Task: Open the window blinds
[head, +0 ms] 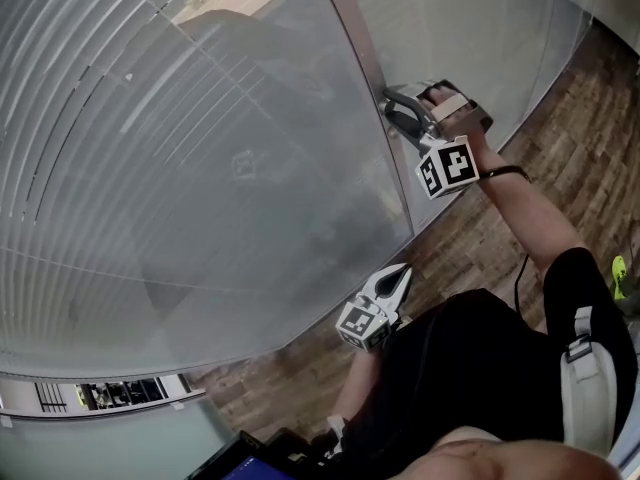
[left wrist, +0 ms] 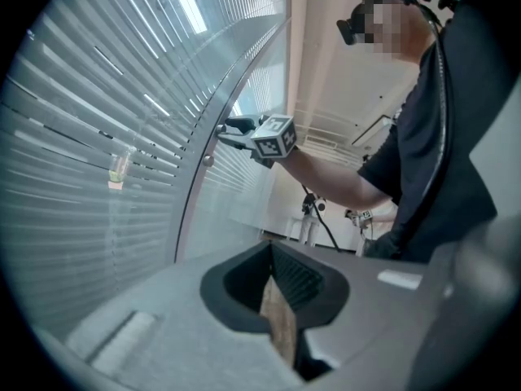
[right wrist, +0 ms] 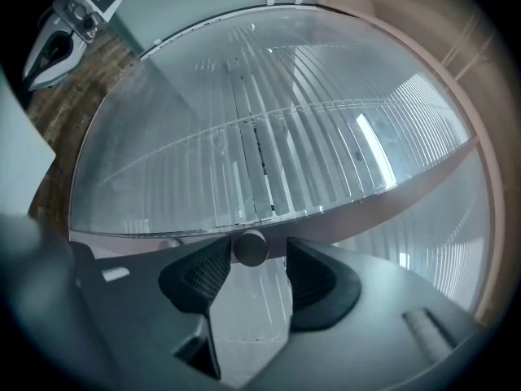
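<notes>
White slatted blinds (head: 180,148) hang behind a glass pane, with a metal frame post (head: 370,58) at their right edge. A small round knob (right wrist: 250,248) sticks out from that post. My right gripper (right wrist: 259,259) is open and level at the post, and the knob lies between its pads. The knob is close against the left pad (right wrist: 213,269), with a gap to the other pad. In the head view this right gripper (head: 395,108) reaches the post at arm's length. My left gripper (head: 400,278) hangs lower, near my body, shut on nothing (left wrist: 271,251).
A second glass pane with blinds (head: 470,28) runs right of the post. Wood flooring (head: 560,118) lies below the glass. Another small knob (left wrist: 208,160) sits lower on the post. A stand with a cable (left wrist: 309,218) is farther back in the room.
</notes>
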`<state>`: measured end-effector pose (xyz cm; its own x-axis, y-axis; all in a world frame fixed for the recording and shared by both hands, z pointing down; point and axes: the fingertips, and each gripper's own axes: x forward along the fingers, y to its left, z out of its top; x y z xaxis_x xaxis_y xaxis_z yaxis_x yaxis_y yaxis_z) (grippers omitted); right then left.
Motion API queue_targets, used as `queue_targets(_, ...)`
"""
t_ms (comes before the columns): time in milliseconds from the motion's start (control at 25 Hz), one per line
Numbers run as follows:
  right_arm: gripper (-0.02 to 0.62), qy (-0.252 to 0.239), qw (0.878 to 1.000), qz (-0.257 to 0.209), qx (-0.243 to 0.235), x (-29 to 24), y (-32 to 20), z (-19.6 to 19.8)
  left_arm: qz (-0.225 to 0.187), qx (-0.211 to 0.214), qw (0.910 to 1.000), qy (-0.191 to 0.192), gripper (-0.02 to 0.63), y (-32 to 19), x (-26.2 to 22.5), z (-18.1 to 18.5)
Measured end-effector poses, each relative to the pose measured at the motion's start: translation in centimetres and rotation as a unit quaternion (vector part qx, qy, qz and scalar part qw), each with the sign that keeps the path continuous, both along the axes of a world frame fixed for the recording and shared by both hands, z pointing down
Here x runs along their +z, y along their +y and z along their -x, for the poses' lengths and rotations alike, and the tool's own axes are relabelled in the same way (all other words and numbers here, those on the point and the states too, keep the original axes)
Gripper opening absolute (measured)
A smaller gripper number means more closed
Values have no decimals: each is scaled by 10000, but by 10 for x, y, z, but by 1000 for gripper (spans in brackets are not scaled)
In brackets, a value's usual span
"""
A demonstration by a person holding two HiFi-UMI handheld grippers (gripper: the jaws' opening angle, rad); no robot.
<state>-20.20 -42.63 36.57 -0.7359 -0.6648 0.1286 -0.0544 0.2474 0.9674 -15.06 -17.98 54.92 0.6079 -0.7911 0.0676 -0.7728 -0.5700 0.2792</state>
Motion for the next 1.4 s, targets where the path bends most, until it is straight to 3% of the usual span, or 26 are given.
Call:
queue_targets(160,130,113,9998,-172,53,5,-1,1,30,-18,10000,-11,2,1,2,2)
queue_targets(560,126,-172,9997,-88,154,3,-2,3,35,14,10000,16,2,1,1,7)
queue_targets(760,126,-665,9964,490,200,0,-1,1,6,-25,10000,-2,2,6,0,12)
queue_targets(1000,126,-1387,9810,1317,338,-4,-2,2,14,-5,10000,-8,2,11,2,18)
queue_targets(1080,126,-1664,9718,1627,369,-5,-2,2,29,41,10000,-18,2,13,3,19)
queue_targets(1160,126,-2093,9545,2085,393,-6,-5,1,46,99,9999,-27,2,15,4,20)
queue_targets(1320,126,-2813,9099,3016,441,-8,-9,-3,33,185,9998,-34,2,17,2,21)
queue_targets(1400,126,-3184,8773,3569,398,-6,-10,-4,30,209,9998,-30,2,19,1,22)
